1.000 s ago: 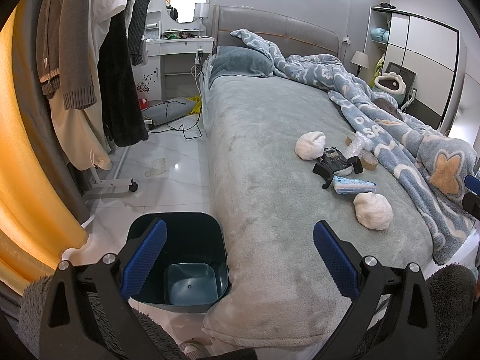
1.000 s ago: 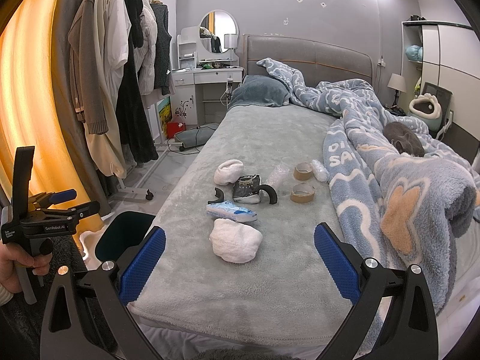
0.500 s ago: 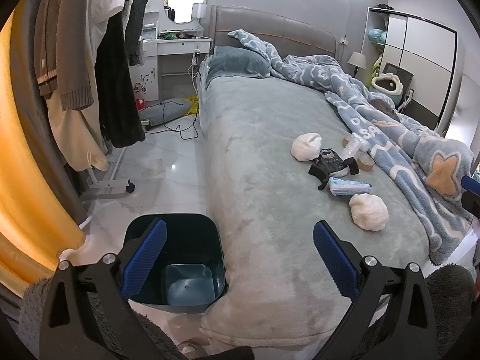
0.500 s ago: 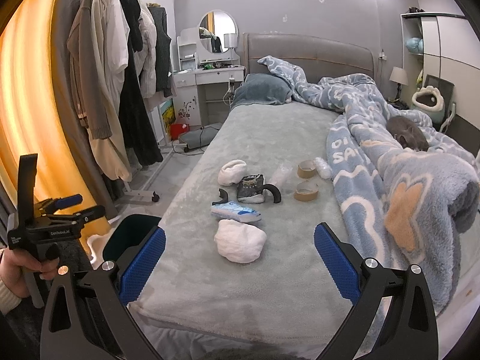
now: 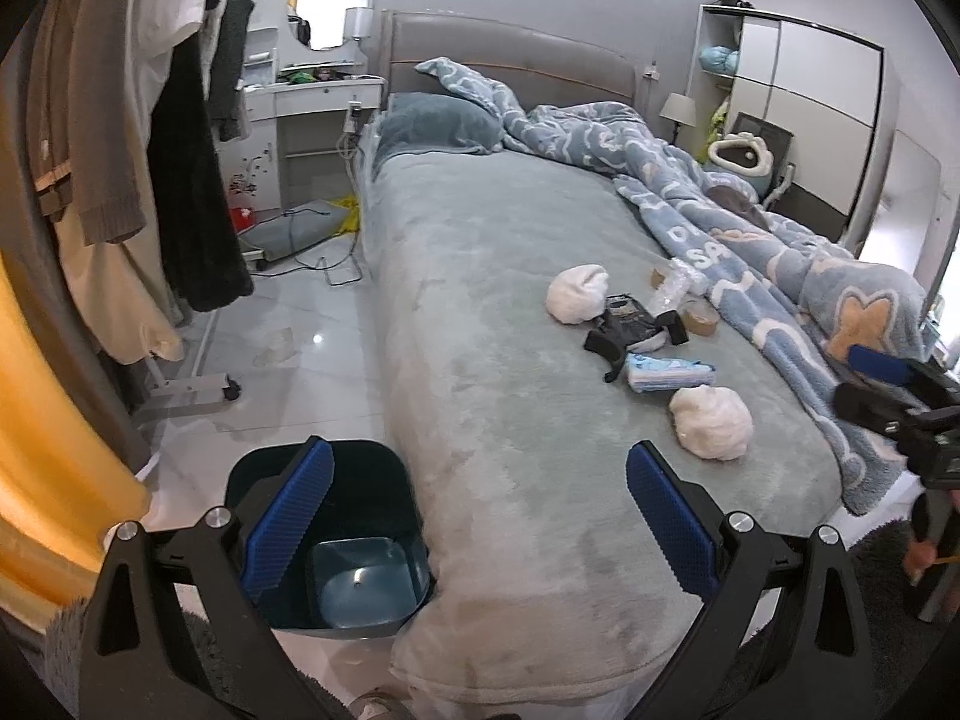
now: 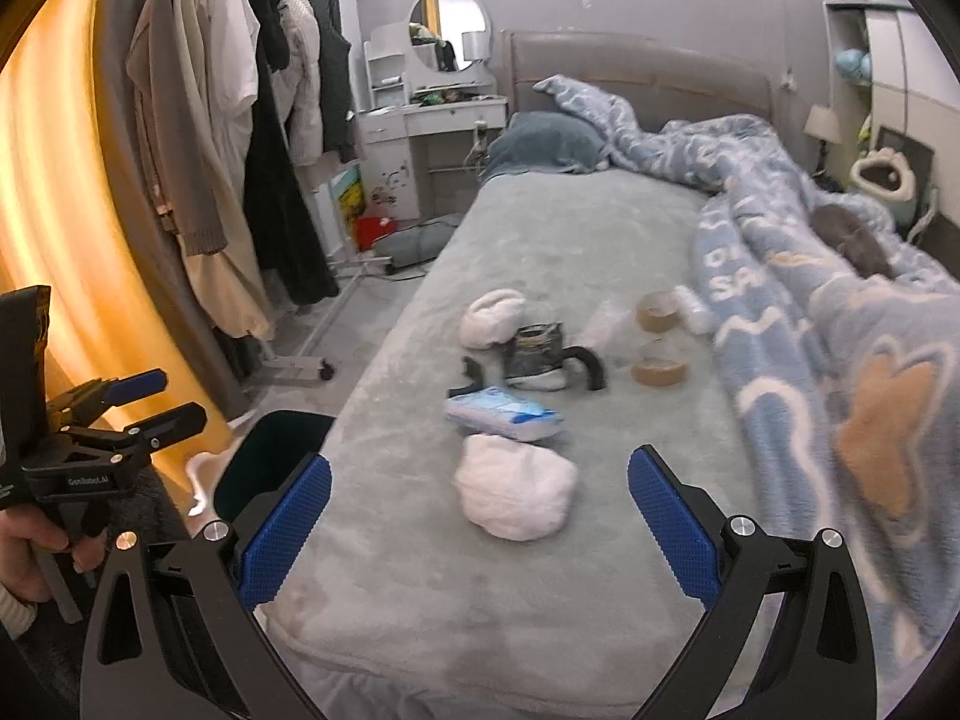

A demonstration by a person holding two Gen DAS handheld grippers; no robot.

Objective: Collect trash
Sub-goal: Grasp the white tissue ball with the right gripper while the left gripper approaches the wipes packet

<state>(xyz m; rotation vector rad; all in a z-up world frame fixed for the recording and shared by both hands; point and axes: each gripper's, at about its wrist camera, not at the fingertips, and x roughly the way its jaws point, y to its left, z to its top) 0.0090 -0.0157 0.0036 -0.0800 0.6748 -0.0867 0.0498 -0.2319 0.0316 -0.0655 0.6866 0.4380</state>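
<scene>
Trash lies in a cluster on the grey bed: a white crumpled wad nearest me, a blue-white packet, a dark wrapper, a second white wad and two tape rolls. The same near wad and packet show in the left wrist view. A dark teal bin stands on the floor at the bed's foot corner. My left gripper hangs open above the bin and bed edge. My right gripper is open, just short of the near wad.
A rack of hanging clothes lines the left side, with an orange curtain behind it. A blue patterned duvet is heaped along the bed's right. A dressing table and floor cables sit beyond.
The right gripper has moved forward and lower towards the near white wad. The left gripper has shifted slightly, keeping the bin below it. Both stay open.
</scene>
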